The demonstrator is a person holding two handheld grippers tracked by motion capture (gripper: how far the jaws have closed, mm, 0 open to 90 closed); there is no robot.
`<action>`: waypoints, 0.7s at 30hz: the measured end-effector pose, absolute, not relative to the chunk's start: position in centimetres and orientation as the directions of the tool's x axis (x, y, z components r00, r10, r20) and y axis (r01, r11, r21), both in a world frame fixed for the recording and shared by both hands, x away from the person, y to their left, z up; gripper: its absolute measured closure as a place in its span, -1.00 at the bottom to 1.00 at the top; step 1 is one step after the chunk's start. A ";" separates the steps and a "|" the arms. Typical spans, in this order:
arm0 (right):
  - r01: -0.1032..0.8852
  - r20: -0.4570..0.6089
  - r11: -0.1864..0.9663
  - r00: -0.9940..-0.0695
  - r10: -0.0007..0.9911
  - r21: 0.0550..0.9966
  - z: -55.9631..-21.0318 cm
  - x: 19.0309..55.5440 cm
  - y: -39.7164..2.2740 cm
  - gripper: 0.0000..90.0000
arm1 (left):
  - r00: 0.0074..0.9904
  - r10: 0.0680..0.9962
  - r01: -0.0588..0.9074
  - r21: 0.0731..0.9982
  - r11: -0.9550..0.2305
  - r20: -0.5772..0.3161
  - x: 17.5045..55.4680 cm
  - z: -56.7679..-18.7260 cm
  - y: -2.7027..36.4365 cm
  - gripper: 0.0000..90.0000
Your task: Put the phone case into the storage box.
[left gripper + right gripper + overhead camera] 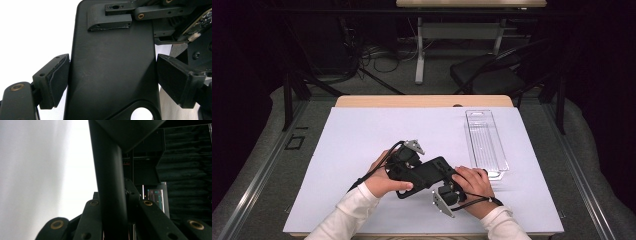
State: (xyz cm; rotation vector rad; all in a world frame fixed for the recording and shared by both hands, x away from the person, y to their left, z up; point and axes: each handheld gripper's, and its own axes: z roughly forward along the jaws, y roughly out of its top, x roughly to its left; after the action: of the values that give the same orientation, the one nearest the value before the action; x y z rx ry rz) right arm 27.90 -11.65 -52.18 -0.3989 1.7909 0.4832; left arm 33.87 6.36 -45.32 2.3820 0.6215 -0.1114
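Black plate (428,173) held above the white mat (362,145), near centre. Left gripper (408,161) clamps its wide sides; right gripper (447,192) pinches its thin edge. Clear tray (485,145) lies far right.

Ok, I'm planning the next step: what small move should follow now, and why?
Probably lift the black panel slightly with both hands: the pads of the left gripper sit against its side edges and the right gripper clamps its end, so it looks secured, low over the white mat.
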 end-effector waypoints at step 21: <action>-0.503 -0.974 0.859 -0.227 -0.019 0.100 -52.3 27.7 -11.6 0.91 | 0.873 0.403 0.485 0.583 -0.652 -0.276 34.1 -45.3 6.6 -0.68</action>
State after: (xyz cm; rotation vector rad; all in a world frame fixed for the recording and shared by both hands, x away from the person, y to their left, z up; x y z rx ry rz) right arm 27.75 -11.64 -52.28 -0.3998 1.7558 0.4698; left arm 34.11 6.62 -45.32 2.3628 0.6381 -0.1584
